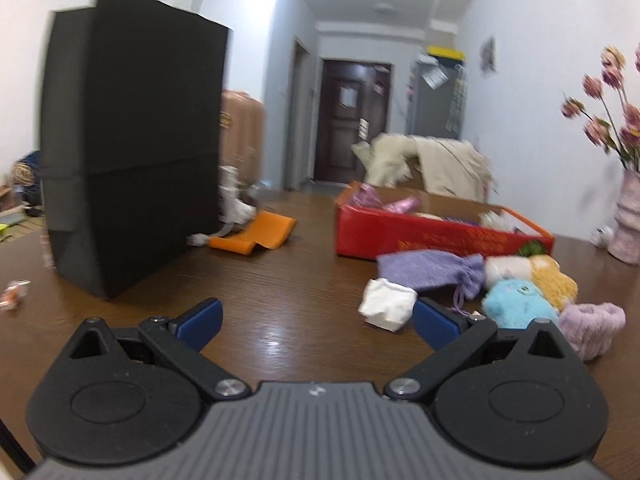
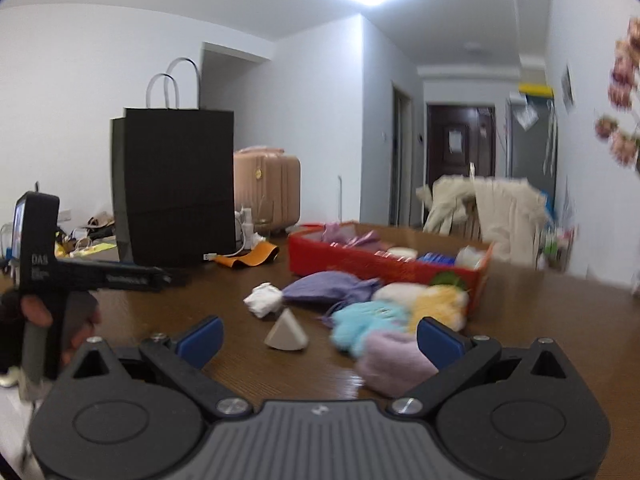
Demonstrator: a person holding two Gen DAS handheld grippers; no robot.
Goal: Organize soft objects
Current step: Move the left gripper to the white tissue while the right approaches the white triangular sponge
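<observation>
Soft things lie in a heap on the brown table before a red box [image 1: 400, 236] [image 2: 360, 266]: a purple drawstring pouch [image 1: 432, 270] [image 2: 324, 288], a white cloth wad [image 1: 386, 304] [image 2: 264, 300], a light blue plush [image 1: 516, 302] [image 2: 364, 320], a yellow plush [image 1: 554, 278] [image 2: 440, 304] and a pink fuzzy piece [image 1: 592, 326] [image 2: 394, 364]. My left gripper [image 1: 316, 318] is open and empty, left of the heap. My right gripper [image 2: 320, 338] is open too, with the pink piece by its right finger. The left tool, held by a hand [image 2: 36, 312], shows in the right wrist view.
A tall black paper bag [image 1: 132, 152] [image 2: 176, 188] stands at the left of the table. An orange strip [image 1: 256, 232] [image 2: 248, 258] lies behind it. A grey cone [image 2: 287, 336] sits near the heap. A pink vase [image 1: 630, 220] with flowers stands far right. Beige fabric [image 1: 432, 160] drapes behind the box.
</observation>
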